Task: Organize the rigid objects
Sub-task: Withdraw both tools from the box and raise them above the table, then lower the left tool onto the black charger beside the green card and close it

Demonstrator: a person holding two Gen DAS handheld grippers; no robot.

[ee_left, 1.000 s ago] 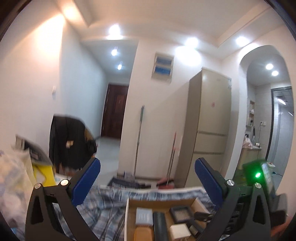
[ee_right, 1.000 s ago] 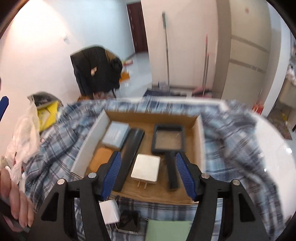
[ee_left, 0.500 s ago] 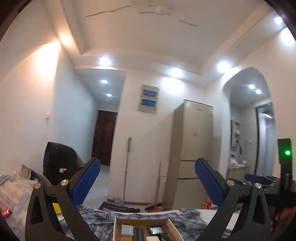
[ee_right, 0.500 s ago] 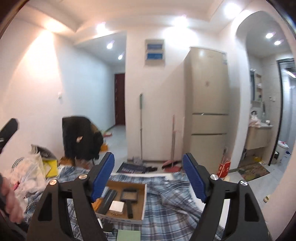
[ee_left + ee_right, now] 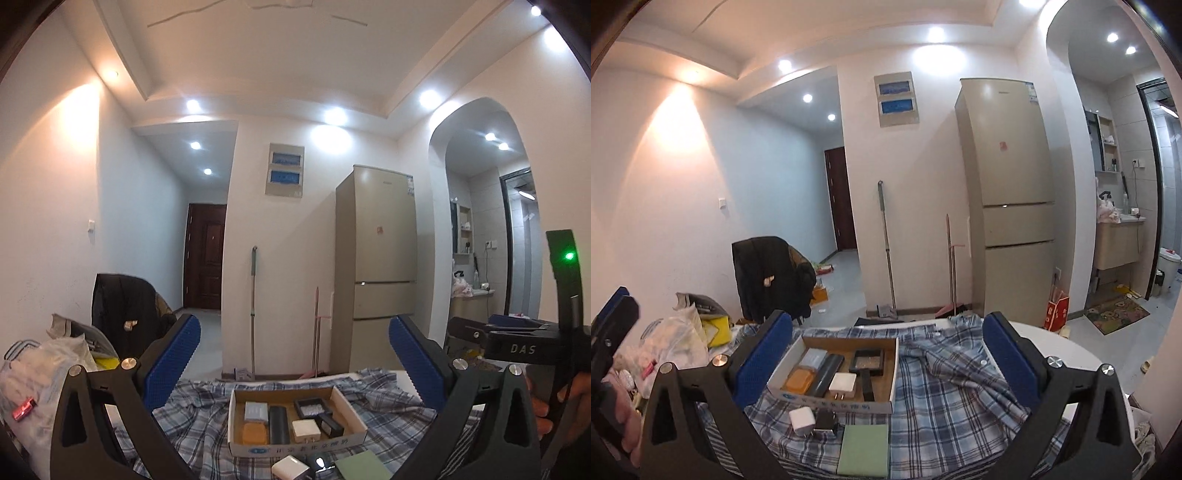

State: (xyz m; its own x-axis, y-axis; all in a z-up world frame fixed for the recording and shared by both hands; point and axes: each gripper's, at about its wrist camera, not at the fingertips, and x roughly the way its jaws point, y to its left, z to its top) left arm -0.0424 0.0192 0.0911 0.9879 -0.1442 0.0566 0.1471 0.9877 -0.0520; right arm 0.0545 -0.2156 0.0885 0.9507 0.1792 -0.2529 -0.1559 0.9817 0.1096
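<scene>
An open cardboard box sits on a plaid cloth. Inside lie a white charger, an orange block, a long black bar, a pale blue block and a black square-headed tool. Before the box lie another white charger, a black plug and a green pad. My right gripper hovers well back from the box, jaws opening, nothing between them. My left gripper is open and empty, level, with the box low beneath it.
The cloth covers a white round table. Plastic bags are piled at the left, beside a chair with a black jacket. A fridge, a mop and a broom stand beyond. A hand shows at the left edge.
Both grippers drew back and up from the box, which now looks small and far. The right jaws, earlier around the white charger in the box, have spread wide and left it there.
</scene>
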